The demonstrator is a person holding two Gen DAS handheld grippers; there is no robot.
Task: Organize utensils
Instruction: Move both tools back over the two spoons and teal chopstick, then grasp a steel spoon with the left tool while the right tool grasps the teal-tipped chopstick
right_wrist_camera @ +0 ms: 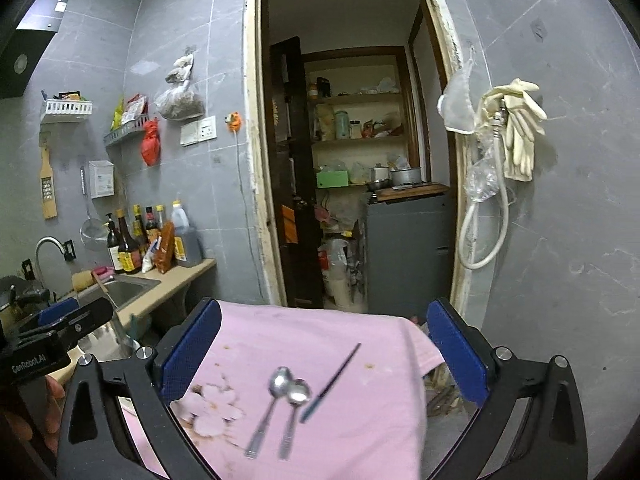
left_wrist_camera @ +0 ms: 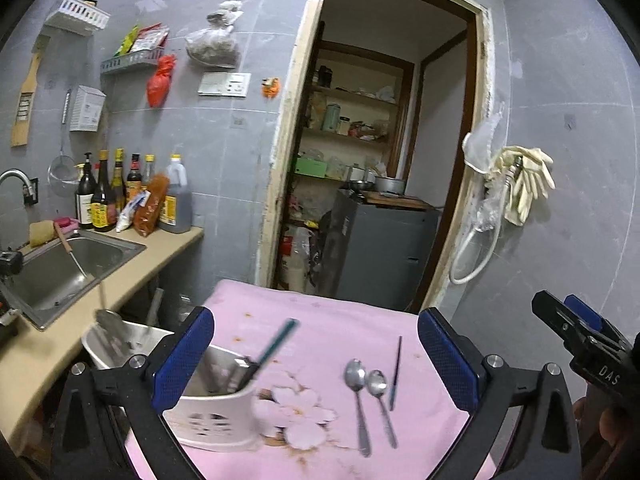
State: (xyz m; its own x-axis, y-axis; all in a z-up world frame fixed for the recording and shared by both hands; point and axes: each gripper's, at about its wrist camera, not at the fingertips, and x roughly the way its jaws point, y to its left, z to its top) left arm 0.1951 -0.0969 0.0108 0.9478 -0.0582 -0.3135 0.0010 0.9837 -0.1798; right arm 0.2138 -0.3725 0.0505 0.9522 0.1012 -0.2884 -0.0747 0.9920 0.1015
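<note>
Two spoons (left_wrist_camera: pixel 370 396) lie right of the holder (left_wrist_camera: pixel 218 408).

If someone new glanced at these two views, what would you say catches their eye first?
Probably the pink floral cloth over the table, with two metal spoons lying side by side and a thin dark chopstick just right of them. At the cloth's left stands a white utensil holder with a teal-handled tool poking out. Both grippers, left and right, hang wide open and empty.
</note>
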